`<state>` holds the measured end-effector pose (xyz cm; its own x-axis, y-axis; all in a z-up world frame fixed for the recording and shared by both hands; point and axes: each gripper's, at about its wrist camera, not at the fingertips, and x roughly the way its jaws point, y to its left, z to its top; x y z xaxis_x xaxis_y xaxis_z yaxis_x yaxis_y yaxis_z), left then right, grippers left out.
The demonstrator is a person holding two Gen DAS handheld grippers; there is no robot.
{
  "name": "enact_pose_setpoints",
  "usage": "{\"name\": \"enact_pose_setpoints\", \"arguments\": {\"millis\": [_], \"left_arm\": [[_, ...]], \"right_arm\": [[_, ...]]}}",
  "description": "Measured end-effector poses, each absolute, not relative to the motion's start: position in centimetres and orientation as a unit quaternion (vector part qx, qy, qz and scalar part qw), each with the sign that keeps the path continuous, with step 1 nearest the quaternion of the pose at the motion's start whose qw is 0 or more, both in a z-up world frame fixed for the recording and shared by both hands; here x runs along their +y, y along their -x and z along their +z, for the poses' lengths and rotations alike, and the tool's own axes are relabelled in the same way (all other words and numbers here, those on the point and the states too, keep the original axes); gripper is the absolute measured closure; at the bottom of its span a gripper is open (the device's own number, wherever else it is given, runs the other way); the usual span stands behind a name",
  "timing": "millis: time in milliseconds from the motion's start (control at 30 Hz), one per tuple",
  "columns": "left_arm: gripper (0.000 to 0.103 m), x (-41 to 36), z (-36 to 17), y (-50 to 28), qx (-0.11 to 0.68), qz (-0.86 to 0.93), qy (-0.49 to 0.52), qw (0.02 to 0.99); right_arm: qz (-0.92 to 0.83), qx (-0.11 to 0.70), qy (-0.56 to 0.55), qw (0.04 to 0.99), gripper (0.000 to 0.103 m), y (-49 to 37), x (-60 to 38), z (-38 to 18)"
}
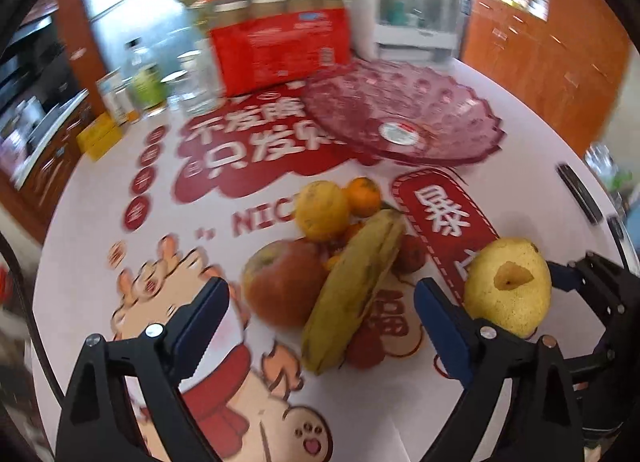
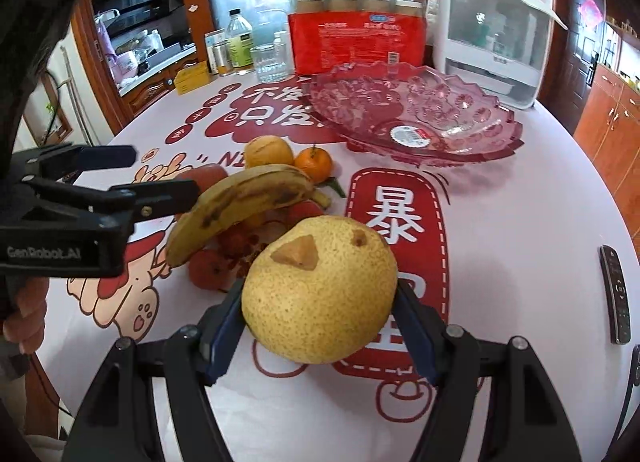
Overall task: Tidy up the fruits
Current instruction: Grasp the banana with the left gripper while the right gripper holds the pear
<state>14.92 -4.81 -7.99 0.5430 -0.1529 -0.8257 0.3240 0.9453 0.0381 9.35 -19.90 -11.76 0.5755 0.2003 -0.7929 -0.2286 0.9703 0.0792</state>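
Here, my left tool [image 1: 320,326] gapes wide and empty over the banana [image 1: 356,282] and apple [image 1: 286,282] on the desk [image 1: 100,222]. To its right, my right tool [image 2: 320,326] clamps the pear [image 2: 320,290], the pink glass dish [image 2: 416,118] lying ahead of it.

Fruit pile [image 1: 336,262], glass dish [image 2: 412,118] on table [image 2: 520,230]

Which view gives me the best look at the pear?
The right wrist view: the pear fills the centre, sharp, clamped between the right gripper pads. The left wrist view shows it smaller, near the right edge, slightly blurred.
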Motion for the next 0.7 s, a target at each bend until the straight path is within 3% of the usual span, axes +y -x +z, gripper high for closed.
{"name": "enact_pose_setpoints", "arguments": {"millis": [467, 700], "left_arm": [[0.047, -8.9, -11.3, -19.2, 0.509, -0.215, -0.191, 0.812], [0.05, -10.3, -12.9, -20.5, 0.531, -0.221, -0.228, 0.786]], "right_arm": [[0.11, 0.454, 0.002, 0.884, 0.032, -10.0, -20.9, -12.6], [0.102, 0.455, -0.008, 0.885, 0.032, -10.4, -21.2, -12.8]]}}
